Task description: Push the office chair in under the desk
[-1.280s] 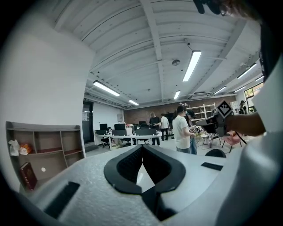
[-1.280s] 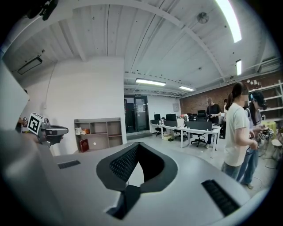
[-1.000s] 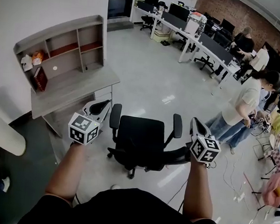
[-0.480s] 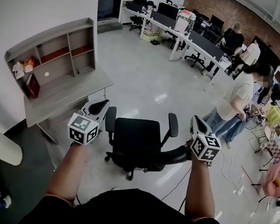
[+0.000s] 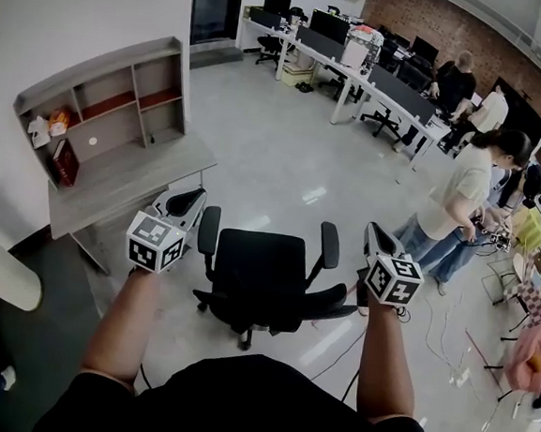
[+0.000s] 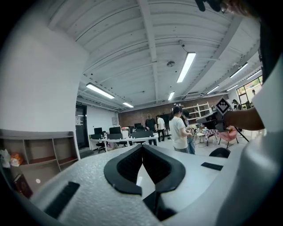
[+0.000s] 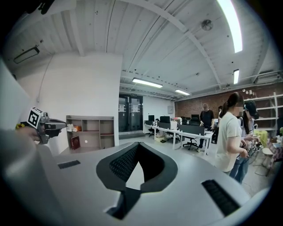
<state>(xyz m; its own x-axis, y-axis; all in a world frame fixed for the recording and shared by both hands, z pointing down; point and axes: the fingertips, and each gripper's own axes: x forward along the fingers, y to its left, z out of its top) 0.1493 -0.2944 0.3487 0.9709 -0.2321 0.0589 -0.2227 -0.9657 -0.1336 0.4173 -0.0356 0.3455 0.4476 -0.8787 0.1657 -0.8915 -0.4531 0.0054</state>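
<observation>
1. Black office chair (image 5: 263, 274) stands between the two grippers, with its backrest toward the person and its armrests pointing away.
2. Left gripper (image 5: 189, 200): the jaws are closed together with nothing between them. The tip sits just beside the chair's left armrest; whether it touches cannot be told.
3. Right gripper (image 5: 375, 236): the jaws are closed and empty. It sits to the right of the backrest's right edge.
4. Change over the last second: both grippers keep the same flanking positions and both stay closed. The right gripper, which looked to be against the backrest edge a second ago, now shows a narrow gap of floor beside it. The chair has barely shifted relative to the desk (image 5: 133, 175).
5. Location of the desk: ahead and to the left of the left gripper, well apart from the chair.
6. Meaning for the task, as a judgement: the push has not yet produced travel. The chair likely needs steering leftward and forward, with closed jaws pressed on the backrest.
</observation>
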